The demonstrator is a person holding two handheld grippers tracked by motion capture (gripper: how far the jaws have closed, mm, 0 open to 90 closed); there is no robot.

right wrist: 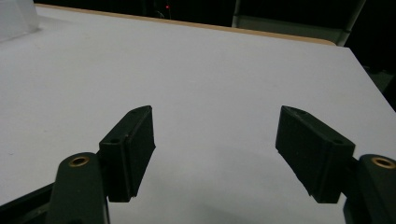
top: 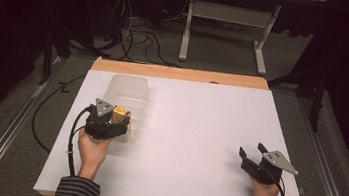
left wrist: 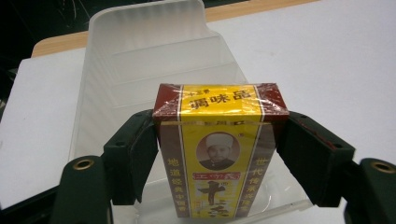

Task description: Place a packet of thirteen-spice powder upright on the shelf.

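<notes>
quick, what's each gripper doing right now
Left gripper: shut on the yellow and dark red cardboard box, at the near end of the translucent plastic bin.
Right gripper: open, holding nothing, over the white table.

Yellow-red box (left wrist: 219, 154): top reads 调味品; front large 十三; side columns blurred.

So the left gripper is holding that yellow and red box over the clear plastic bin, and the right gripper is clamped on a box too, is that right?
Not quite. The left gripper does hold the yellow and red box over the clear plastic bin, but the right gripper holds nothing: the right gripper view shows its jaws open over the bare white table.
</notes>
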